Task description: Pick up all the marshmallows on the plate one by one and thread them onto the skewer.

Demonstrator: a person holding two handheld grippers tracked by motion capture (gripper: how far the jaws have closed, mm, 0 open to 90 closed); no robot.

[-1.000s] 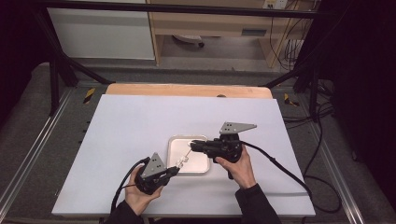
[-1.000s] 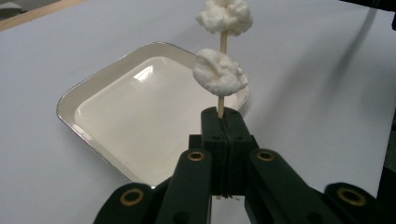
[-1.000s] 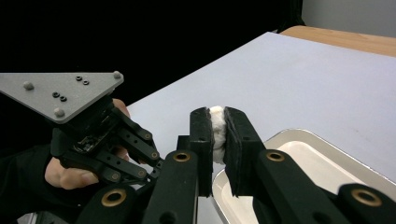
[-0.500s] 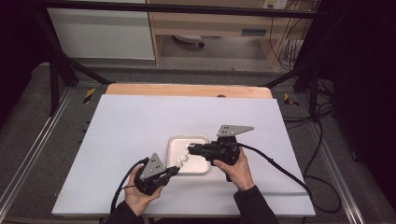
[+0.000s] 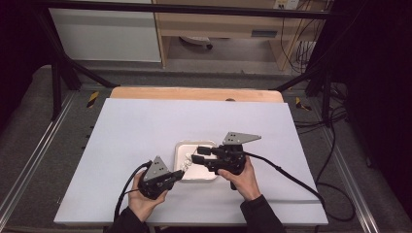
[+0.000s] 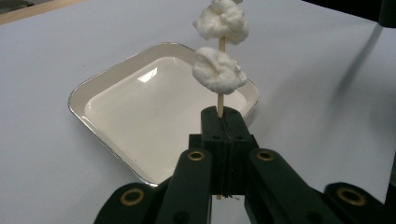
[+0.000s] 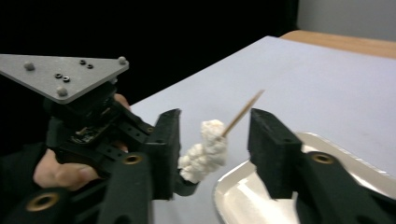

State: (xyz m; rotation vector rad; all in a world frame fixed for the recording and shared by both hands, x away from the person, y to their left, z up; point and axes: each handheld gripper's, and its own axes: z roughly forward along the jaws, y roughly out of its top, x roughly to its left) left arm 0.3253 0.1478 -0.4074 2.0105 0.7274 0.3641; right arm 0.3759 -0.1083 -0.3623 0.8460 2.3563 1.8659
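White lumps rode a skewer clamped in my left gripper.
My right gripper, jaws apart around them above the tray, should have closed gently and slid tipward.

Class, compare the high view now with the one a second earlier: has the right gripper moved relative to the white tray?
Yes. The right gripper has drifted slightly toward the person, its jaws still over the white tray, which has stayed put.

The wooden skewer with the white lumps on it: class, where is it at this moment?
The skewer stands clamped in the left gripper, over the near edge of the white tray; in the right gripper view its tip lies between the open right gripper jaws.
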